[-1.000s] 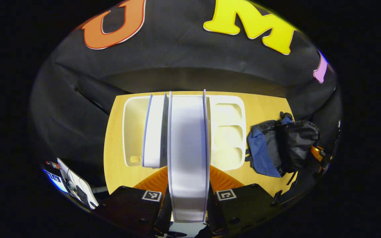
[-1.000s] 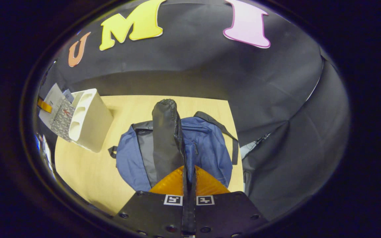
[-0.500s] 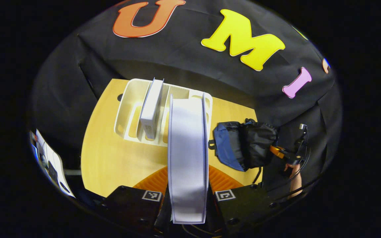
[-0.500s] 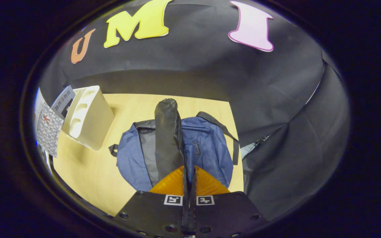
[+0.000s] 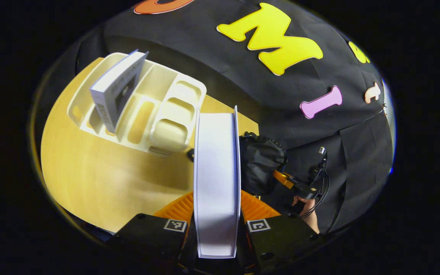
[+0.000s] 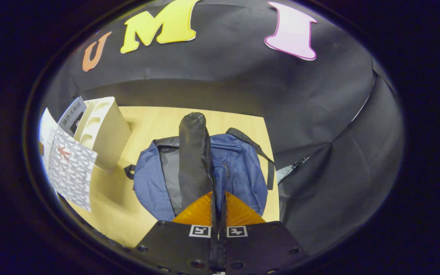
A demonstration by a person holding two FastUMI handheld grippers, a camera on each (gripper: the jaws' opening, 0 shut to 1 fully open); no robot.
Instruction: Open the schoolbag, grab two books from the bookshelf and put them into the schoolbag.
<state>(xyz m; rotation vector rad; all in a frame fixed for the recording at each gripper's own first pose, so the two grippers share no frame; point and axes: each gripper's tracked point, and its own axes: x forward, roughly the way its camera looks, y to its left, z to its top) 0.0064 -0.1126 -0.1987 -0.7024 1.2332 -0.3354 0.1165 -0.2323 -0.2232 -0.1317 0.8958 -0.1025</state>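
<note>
My left gripper is shut on a book, held with its white page edges facing me, above the table and clear of the white bookshelf. The same book's patterned cover hangs at the left of the right gripper view. A second book leans in a shelf slot. My right gripper is shut on the black flap of the blue schoolbag and holds it lifted. In the left gripper view the flap sits just right of the held book.
The wooden table carries the bookshelf at the back left and the schoolbag to its right. A hand holds the right gripper beyond the bag. Black cloth walls close in behind and to the right.
My left gripper has carried the book up out of the bookshelf and swung right toward the schoolbag. My right gripper has kept the flap raised, almost still.
</note>
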